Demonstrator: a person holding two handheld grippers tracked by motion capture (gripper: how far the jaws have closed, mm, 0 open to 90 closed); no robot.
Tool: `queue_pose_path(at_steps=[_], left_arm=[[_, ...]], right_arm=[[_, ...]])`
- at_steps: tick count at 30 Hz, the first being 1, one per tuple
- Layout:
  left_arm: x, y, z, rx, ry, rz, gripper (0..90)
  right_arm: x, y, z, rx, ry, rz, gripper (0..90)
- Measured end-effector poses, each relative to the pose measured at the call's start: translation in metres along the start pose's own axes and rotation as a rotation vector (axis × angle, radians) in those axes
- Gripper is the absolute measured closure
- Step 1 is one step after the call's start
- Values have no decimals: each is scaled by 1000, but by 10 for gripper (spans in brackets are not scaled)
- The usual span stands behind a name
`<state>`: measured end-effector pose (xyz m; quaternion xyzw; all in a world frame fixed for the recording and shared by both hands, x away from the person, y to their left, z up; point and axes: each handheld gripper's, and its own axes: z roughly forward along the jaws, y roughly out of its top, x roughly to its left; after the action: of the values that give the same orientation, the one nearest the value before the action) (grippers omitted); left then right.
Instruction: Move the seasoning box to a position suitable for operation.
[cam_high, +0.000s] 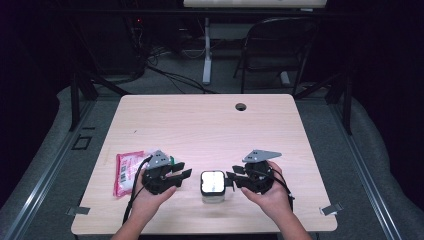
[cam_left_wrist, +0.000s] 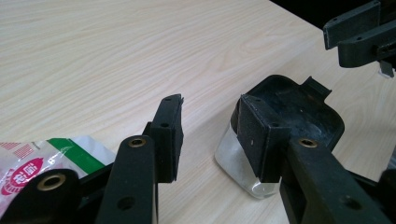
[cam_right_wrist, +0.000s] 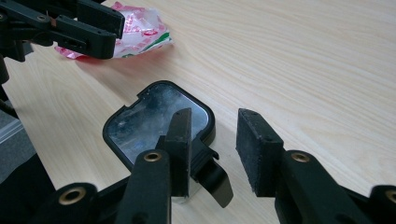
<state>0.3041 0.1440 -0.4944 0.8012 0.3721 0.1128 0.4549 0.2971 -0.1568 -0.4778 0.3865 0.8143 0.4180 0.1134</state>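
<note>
A pale wooden table (cam_high: 210, 120) stands in a dark room, with a folding chair and cables on the floor behind it. The left gripper (cam_high: 181, 170) hangs just left of a small clear container (cam_high: 212, 195) with a black-rimmed lid (cam_right_wrist: 159, 119), its jaws released with nothing between them. In the left gripper view the container sits just off the right-hand jaw, which overlaps it, so I cannot tell whether they touch. The right gripper (cam_high: 232, 178) sits just right of the container, jaws also parted and empty. In the right gripper view its left-hand jaw stands over the lid's latch tab (cam_right_wrist: 212, 179).

The container rests near the front edge of the table, between the 2 grippers. Farther left lies a red and white snack packet (cam_high: 127, 170), behind the left gripper.

The likely trouble: the container looks light and smooth-walled, so a squeeze from only 1 side could skid it across the wood or tip it. Prying the tab without the other gripper bracing the body could also flip the whole thing over.
</note>
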Motion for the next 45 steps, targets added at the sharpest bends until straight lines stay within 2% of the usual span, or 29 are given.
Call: queue_pose_path(at_steps=[4, 6, 10, 14, 16, 17, 18, 20, 30, 35, 45], left_arm=[[1, 2, -1, 17, -17, 4, 621], [1, 1, 0, 25, -26, -3, 634], [-3, 0, 3, 47, -25, 10, 689], [-4, -2, 7, 59, -54, 0, 740], [-5, -4, 8, 74, -58, 7, 762], [-6, -5, 10, 74, -45, 8, 769], [-6, -5, 10, 82, -60, 14, 775], [-7, -7, 12, 90, -57, 22, 781], [-13, -10, 15, 103, -74, 52, 812], [-15, -11, 17, 120, -70, 60, 827], [-19, -14, 23, 172, -90, 73, 875]], right_arm=[[1, 0, 2, 20, -5, -6, 690], [1, -1, 2, 26, 3, 7, 719], [1, -3, 3, 32, 10, 13, 793], [3, -5, 4, 36, 8, 7, 826], [3, -5, 4, 35, 9, 7, 846], [3, -5, 5, 34, 10, 8, 851], [3, -5, 5, 34, 12, 8, 860], [4, -5, 6, 37, 14, 4, 872], [6, -10, 16, 61, 18, -4, 890], [6, -10, 16, 59, 15, -2, 893], [6, -12, 15, 49, 19, 2, 894]])
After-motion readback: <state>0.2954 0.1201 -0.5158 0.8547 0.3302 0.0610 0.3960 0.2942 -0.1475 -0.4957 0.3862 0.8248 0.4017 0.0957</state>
